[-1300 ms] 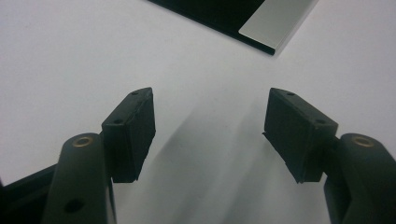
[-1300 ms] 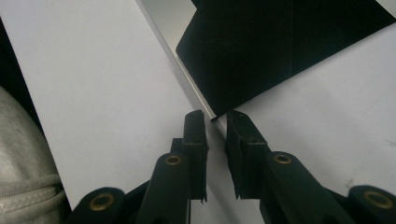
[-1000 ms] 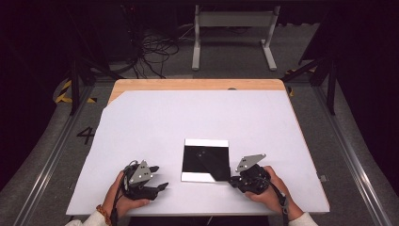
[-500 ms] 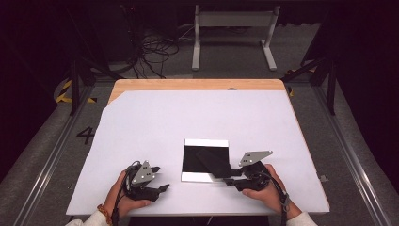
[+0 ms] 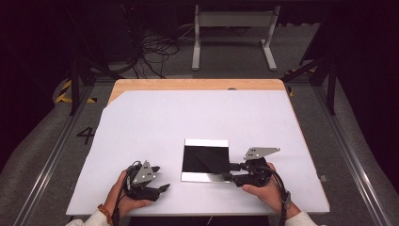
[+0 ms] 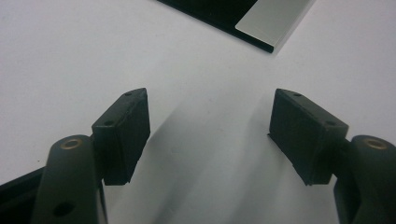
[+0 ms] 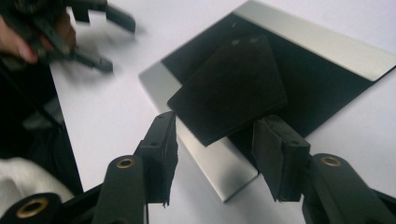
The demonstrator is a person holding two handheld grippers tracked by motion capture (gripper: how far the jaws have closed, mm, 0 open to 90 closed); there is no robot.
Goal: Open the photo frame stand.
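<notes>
High view: a white table (image 5: 155, 122) with a square plate (image 5: 205, 159) lying flat near its front edge, black in the middle with silvery strips along the far and near sides. A smaller black card (image 7: 229, 88) rests on the plate, one corner overhanging the plate's near-right part toward the right gripper (image 5: 230, 172).

The plate lies directly left of the right gripper, whose jaws point left at the card's overhanging corner. In the right gripper view these jaws have just been opening; the corner sits between them, and the pads appear clear of it.

The left gripper (image 5: 162, 187) rests well left of the plate and points right. Its jaws are spread with nothing between them, and the plate's corner shows far ahead in the left gripper view. The right hand is much the nearer.

No brand or label is legible on plate or card. A "4" (image 5: 86, 135) is marked on the floor left of the table.
</notes>
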